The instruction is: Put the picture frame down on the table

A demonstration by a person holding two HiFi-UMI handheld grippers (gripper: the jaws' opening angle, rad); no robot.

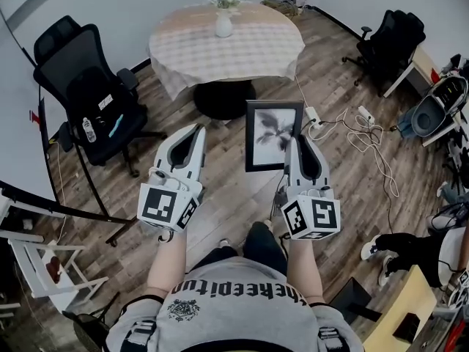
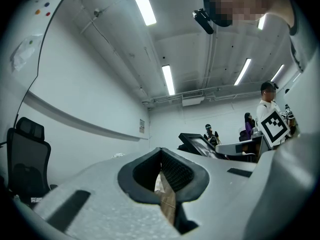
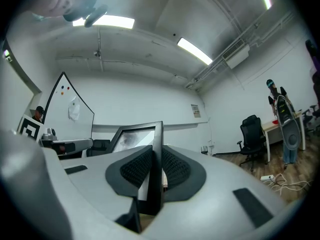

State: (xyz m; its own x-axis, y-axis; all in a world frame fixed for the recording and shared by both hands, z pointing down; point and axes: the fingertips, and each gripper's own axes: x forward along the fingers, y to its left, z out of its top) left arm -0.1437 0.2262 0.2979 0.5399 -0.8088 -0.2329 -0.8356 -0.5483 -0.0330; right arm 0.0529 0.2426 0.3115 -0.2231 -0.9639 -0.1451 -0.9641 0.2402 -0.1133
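Observation:
A black picture frame [image 1: 272, 134] with a grey leaf print is held upright over the wooden floor, short of the round cloth-covered table [image 1: 253, 50]. My right gripper [image 1: 297, 144] is shut on the frame's right edge; in the right gripper view the frame [image 3: 150, 144] stands edge-on, clamped between the black pads [image 3: 175, 166]. My left gripper [image 1: 195, 132] hovers to the frame's left, apart from it, shut with nothing in it. From the left gripper [image 2: 161, 158] the frame [image 2: 198, 144] shows off to the right.
A white vase of flowers [image 1: 224, 19] stands at the table's far side. Black office chairs stand at the left [image 1: 88, 86] and back right [image 1: 392, 39]. Cables and a power strip [image 1: 355, 127] trail on the floor right of the frame. Other people [image 2: 267, 109] stand in the room.

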